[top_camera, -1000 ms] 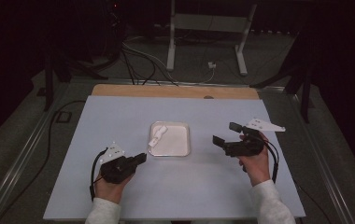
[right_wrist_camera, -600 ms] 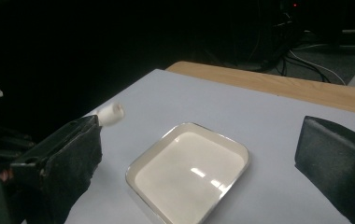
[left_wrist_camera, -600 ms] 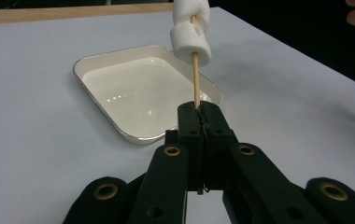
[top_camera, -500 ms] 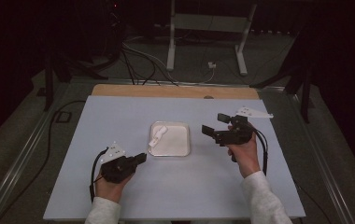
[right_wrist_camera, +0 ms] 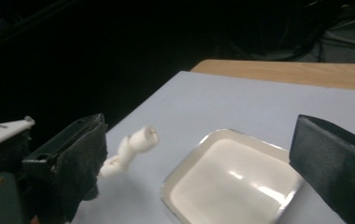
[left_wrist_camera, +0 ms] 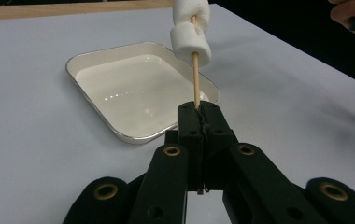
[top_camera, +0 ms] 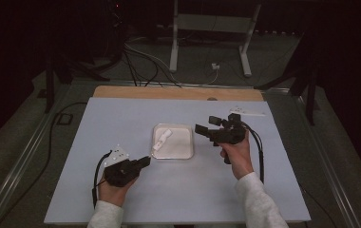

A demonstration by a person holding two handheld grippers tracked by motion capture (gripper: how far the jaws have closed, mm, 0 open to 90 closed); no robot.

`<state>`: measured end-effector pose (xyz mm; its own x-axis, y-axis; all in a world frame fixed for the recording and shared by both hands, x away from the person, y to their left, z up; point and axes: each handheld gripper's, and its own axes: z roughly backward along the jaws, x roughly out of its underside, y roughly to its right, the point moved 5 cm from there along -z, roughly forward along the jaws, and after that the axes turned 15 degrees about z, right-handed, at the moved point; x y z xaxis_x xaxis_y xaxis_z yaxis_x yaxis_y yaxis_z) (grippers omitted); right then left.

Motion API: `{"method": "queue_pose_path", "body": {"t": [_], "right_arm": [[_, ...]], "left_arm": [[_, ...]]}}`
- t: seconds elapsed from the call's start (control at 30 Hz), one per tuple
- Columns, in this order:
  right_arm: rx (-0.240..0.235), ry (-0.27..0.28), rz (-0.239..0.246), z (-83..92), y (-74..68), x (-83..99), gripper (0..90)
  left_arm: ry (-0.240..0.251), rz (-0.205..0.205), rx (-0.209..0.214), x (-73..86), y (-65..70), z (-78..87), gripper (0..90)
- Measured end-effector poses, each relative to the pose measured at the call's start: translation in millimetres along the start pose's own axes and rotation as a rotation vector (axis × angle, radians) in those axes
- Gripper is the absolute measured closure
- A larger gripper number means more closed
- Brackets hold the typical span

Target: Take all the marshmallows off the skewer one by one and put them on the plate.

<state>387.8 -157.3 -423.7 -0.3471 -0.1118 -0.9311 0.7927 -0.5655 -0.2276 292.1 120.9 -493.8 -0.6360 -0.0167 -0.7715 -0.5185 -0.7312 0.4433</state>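
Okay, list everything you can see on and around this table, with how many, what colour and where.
Shallow rectangular cream tray: one, cream-white, middle of the table.
Thin wooden skewer: one, tan, clamped in the left claw, angled over the tray.
Soft white marshmallows: at least two, white, threaded on the skewer.
Pale blue-grey table top: one, with a light wood strip along its far edge.
Small flat white piece: one, white, far right of the table.
White metal stand: one, on the floor beyond the table.
Left claw: black, shut on the skewer.
Right claw: black, open, right of the tray.
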Motion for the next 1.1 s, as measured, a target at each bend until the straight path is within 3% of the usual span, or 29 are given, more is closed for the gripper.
{"method": "queue_pose_path", "body": {"t": [0.27, 0.73, 0.87, 0.97, 1.1], "right_arm": [[-0.067, 0.008, -0.049, -12.3, -7.3, 1.9, 13.7], [-0.1, -0.035, -0.076, -32.4, -16.3, 9.6, 16.6], [-0.118, -0.031, -0.105, -38.1, -20.6, 11.4, 24.5], [-0.117, -0.036, -0.15, -41.5, -22.4, 13.1, 38.8], [-0.161, -0.039, -0.183, -46.0, -26.4, 15.7, 50.3]], "left_arm": [[-0.003, -0.007, 0.008, 0.2, 2.6, -1.6, 90.0], [0.01, -0.004, 0.04, -3.8, 12.0, -2.7, 90.0], [0.015, -0.004, 0.05, -4.8, 14.5, -2.6, 90.0], [0.018, -0.004, 0.056, -5.2, 16.0, -2.5, 90.0], [0.022, -0.001, 0.06, -5.6, 17.1, -2.6, 90.0]]}}
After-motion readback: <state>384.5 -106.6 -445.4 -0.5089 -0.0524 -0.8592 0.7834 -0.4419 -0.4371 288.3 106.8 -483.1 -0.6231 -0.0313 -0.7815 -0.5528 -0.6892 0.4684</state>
